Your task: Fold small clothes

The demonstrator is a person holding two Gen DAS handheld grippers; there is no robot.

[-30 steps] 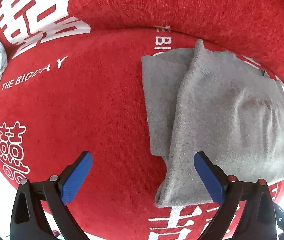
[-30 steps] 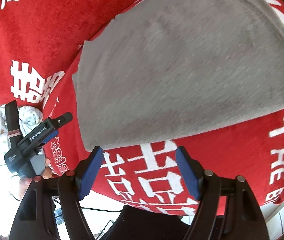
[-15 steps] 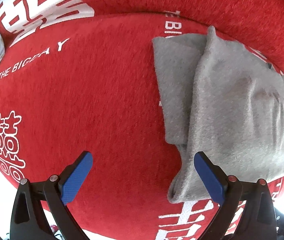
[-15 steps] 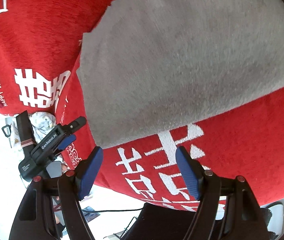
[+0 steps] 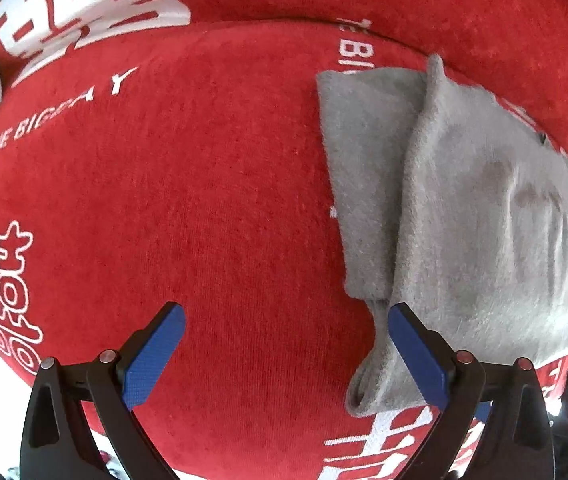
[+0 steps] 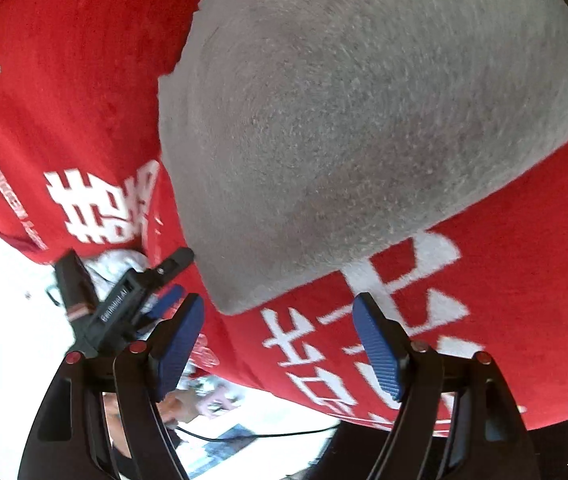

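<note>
Since a second ago the right tongs (image 6: 280, 336) have dropped closer to the folded grey fleece garment (image 6: 364, 120), which now fills most of the right wrist view, while the left tongs (image 5: 284, 344) have slid leftward so the same garment (image 5: 484, 220) sits further toward their 2 o'clock. Both pairs of tongs stand apart and hold nothing.

That garment lies flat on the red plush cover with white lettering (image 5: 164, 200). From the left tongs its long axis runs roughly from 12 to 6 o'clock, with a narrower under-layer (image 5: 364, 160) showing along its left side and a loose tail of cloth reaching down just beside the right-hand blue pad (image 5: 416, 352). From the right tongs, the near corner of the garment lies at 12 o'clock, just ahead of the open pads.

My judgement is that the right tongs are nearer the cloth and better placed to pinch that near edge for another fold; the left could take the loose tail.
</note>
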